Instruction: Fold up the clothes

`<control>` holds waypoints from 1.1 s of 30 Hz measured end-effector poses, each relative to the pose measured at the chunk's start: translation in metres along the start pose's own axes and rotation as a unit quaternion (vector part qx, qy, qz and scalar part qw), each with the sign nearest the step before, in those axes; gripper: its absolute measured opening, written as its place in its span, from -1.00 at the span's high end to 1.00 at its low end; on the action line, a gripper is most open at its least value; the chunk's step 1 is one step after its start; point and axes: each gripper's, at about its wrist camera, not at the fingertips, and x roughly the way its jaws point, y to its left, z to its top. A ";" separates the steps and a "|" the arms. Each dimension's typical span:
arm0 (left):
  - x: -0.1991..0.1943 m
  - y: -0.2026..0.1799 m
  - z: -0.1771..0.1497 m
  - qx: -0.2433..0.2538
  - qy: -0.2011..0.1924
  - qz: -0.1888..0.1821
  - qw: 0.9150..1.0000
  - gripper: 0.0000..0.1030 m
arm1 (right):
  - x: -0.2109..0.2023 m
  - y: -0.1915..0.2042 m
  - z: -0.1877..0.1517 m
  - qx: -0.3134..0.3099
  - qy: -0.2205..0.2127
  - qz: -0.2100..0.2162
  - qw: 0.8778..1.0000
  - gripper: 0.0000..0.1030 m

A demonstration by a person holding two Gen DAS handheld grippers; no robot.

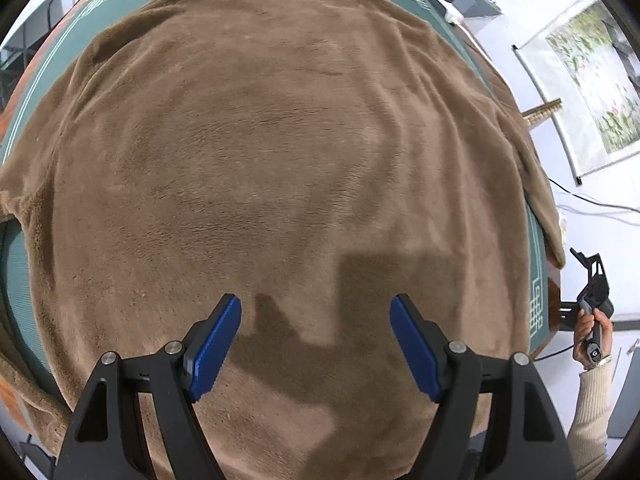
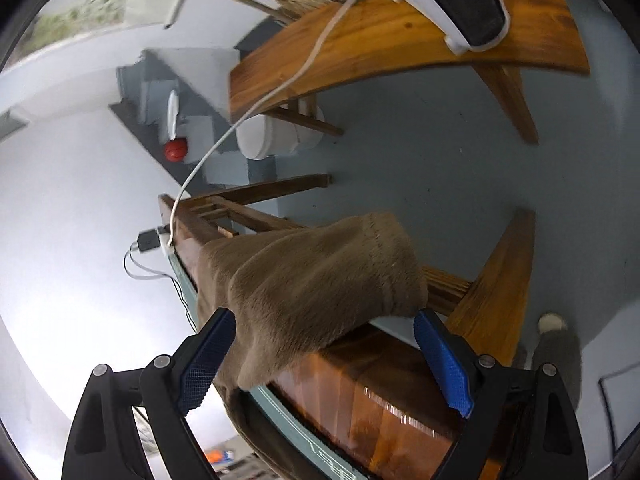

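A brown fleece garment lies spread flat over a teal mat on the table and fills most of the left wrist view. Above its near part hovers my left gripper, open, with nothing between the blue pads. At the table's right edge, a sleeve of the same garment hangs over the side. My right gripper is open around that sleeve, one blue pad against its left side, the other pad apart from it. In the left wrist view a hand holds the right gripper beyond the table edge.
The wooden table edge runs under the sleeve. Behind it are a wooden bench, a white bucket, a white cable, a red ball and grey floor. A person's shoe is at the lower right. A painting hangs on the wall.
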 end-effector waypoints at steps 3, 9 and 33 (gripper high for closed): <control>0.002 0.006 -0.001 -0.007 0.006 0.004 1.000 -0.56 | 0.010 -0.004 0.005 0.016 0.004 0.026 1.000 -0.80; 0.005 0.012 0.000 -0.016 0.013 0.010 1.000 -0.56 | 0.021 -0.007 0.012 0.036 -0.008 0.080 0.996 -0.80; 0.018 -0.011 0.010 -0.019 0.016 0.017 1.000 -0.56 | 0.032 -0.003 0.022 0.041 0.042 0.041 0.997 -0.80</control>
